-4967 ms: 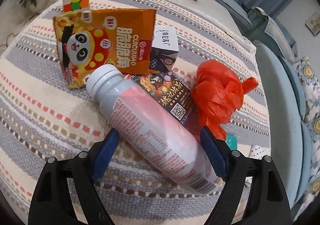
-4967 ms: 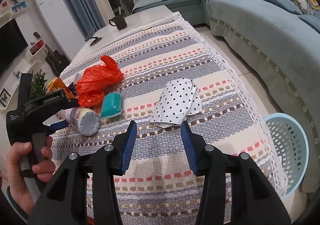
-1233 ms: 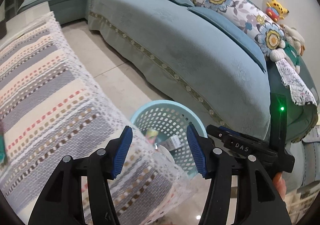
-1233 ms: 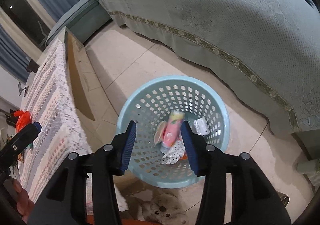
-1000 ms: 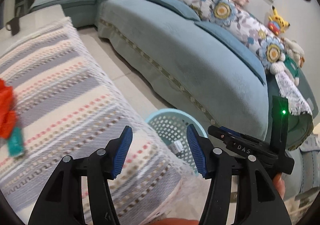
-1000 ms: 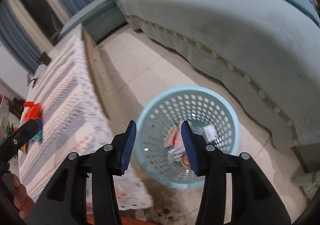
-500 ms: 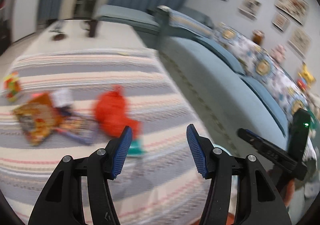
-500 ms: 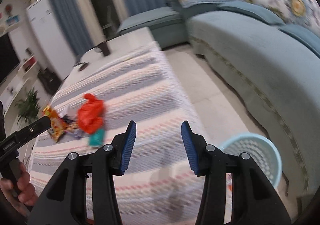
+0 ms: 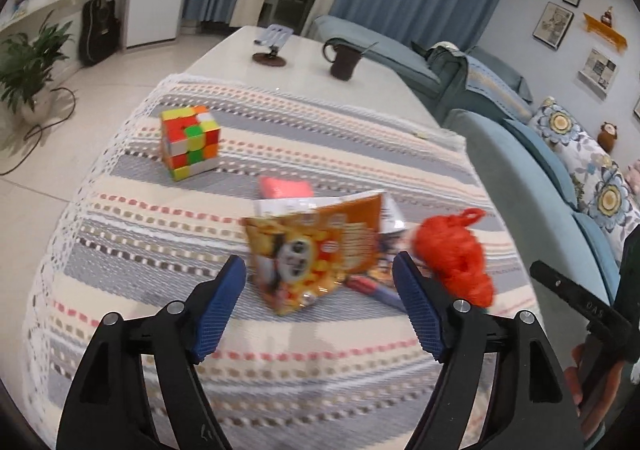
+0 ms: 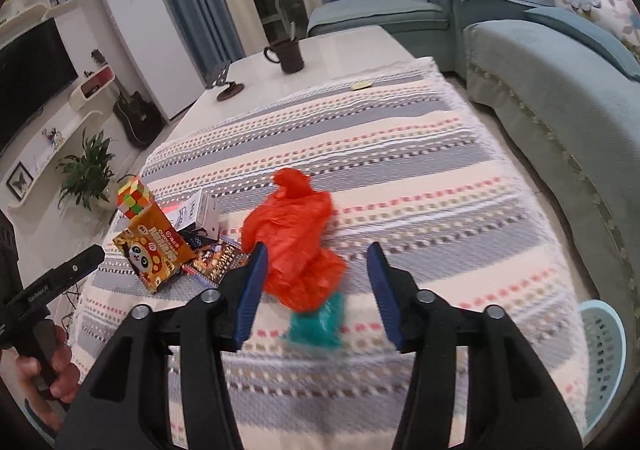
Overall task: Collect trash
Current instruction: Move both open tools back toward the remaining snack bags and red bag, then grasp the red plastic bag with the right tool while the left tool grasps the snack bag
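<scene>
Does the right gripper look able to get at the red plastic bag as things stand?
Probably yes: the right gripper is open, and the red plastic bag lies uncovered just ahead between its fingers, with nothing in between.

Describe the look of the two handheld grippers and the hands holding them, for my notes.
Both the left gripper and the right gripper have glossy black angular plastic arms, silver pivot screws and ribbed blue finger pads. Each black handle carries small white lettering, hard to read. The bare left hand shows no sleeve; no cables show.

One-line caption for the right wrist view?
Open right gripper hovers over red plastic bag and teal wrapper on striped tablecloth.
</scene>
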`<state>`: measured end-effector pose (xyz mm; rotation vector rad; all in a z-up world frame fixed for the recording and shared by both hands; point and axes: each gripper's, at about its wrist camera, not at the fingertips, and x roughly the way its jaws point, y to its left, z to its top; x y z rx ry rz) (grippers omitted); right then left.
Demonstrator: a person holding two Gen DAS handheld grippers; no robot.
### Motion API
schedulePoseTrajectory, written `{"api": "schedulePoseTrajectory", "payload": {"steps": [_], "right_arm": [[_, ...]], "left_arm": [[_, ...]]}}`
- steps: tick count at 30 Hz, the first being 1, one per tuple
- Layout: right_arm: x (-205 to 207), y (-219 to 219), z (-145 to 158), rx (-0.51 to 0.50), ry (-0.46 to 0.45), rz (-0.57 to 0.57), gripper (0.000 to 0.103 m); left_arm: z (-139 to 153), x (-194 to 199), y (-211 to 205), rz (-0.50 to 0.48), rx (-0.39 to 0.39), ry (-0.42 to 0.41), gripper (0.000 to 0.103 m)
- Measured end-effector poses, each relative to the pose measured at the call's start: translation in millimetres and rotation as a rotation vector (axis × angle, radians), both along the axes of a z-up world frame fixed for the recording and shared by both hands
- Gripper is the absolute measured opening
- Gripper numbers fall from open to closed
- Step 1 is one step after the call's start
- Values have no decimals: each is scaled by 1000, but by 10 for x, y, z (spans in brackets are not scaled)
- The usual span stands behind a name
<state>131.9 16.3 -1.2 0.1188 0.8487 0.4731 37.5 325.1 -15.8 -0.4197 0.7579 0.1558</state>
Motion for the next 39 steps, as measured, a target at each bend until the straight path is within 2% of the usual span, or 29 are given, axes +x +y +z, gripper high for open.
{"api": "schedulePoseTrajectory", "payload": {"steps": [1,4,8,12,15,18,20,21,24,26,32,39], "right_arm": [[37,84,-30,-11,1,10,55],[123,288,-97,-44,1,40,56],[241,496,-167,-83,0,60,63],[367,639,-274,-120,19,73,64],[430,697,-385,-135,45,77,64],[438,749,-478,-171,54,78,62],[422,765,-536,-166,70,99,44],[406,771,-554,-161,73,105,41],[342,754,-544,-158,41,100,30],[298,721,-493,-155,15,92,26],[208,537,-292,-104,-26,77,23],[-40,147,28,-88,-105,42,23]], "left_arm": [[-38,27,44,-4,-6,4,77],[-163,151,139,-21,-21,13,79],[-295,319,168,-52,-42,21,79],[-373,410,130,-84,-66,22,75],[-426,444,84,-101,-69,36,63],[-468,401,40,-103,-90,42,44],[-492,357,24,-110,-124,36,30],[-502,321,-1,-110,-131,34,20],[-496,238,-78,-108,-137,21,8],[-476,182,-126,-105,-133,11,7],[-322,19,-290,-93,-121,-37,6],[58,-44,-661,-163,-105,-113,6]]}}
